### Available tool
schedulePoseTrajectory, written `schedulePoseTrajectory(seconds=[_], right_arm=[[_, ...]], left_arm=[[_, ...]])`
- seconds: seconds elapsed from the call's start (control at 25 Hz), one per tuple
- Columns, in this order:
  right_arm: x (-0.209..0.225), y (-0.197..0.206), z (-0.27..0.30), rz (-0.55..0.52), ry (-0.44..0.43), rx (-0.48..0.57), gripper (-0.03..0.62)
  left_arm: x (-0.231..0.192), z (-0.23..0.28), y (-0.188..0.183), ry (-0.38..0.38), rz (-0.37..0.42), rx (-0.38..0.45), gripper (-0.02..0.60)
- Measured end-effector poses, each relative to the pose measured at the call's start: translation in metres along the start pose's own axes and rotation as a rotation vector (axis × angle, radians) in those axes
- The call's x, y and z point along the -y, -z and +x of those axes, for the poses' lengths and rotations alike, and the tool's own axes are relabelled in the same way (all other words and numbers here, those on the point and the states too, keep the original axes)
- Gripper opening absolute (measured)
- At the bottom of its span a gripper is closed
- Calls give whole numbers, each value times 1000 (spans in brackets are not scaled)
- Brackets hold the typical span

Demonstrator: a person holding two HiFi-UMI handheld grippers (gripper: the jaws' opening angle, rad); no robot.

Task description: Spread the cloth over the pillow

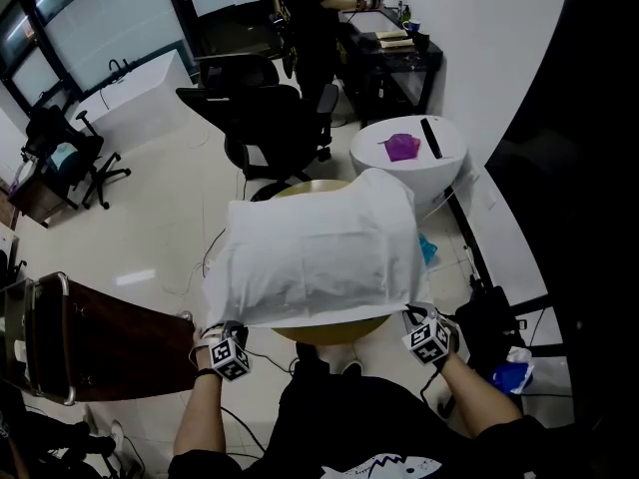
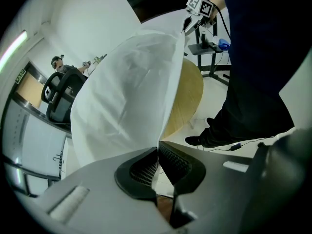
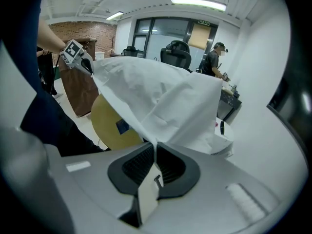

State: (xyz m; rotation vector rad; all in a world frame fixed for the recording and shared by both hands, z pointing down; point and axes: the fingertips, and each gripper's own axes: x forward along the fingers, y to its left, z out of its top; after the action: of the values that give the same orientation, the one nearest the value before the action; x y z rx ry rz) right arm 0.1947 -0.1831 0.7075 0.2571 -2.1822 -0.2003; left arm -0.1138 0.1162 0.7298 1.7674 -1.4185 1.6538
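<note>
Spreading step in hand. Cloth (image 1: 318, 252) drapes over the round table (image 1: 334, 329), bulging; pillow itself hidden beneath. Left gripper (image 1: 223, 331) and right gripper (image 1: 413, 317): fingers pinched tight on the cloth's corners at the table's near edge. Next, probably: lower evenly, check coverage, release.

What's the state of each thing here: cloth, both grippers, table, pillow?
cloth: spread out over the table, held by its two near corners.
left gripper: shut on one near corner of the cloth.
right gripper: shut on the other near corner.
round wooden table: mostly covered by the cloth, only parts of its rim showing.
pillow: not visible; may lie under the cloth.
</note>
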Motion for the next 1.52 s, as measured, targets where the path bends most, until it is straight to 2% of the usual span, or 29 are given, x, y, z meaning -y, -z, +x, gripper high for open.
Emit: schedulePoseTrajectory(seconds=[0.4,0.56,0.72,0.92,1.12,1.4,1.52], right_arm=[[-1,-8,-5,25,0,18,70],[-6,-13,-18,5,-3,51,110],[-9,-17,-30,-19,17,86,124],[-10,-27,-53,-1,47,133,138],[-7,-28,-67,26,73,133,152],[21,-25,-75,176,192,96,153],[31,-17,-81,211,246,60,153]], left_arm=[[2,-9,2,39,-52,-2,94],[9,-16,-13,69,-60,25,117],[15,-22,-42,100,-12,62,146],[9,-45,-95,99,77,159,146],[-16,-67,-153,65,164,275,146],[-65,-86,-230,36,280,447,146],[-76,-89,-256,49,318,509,146]])
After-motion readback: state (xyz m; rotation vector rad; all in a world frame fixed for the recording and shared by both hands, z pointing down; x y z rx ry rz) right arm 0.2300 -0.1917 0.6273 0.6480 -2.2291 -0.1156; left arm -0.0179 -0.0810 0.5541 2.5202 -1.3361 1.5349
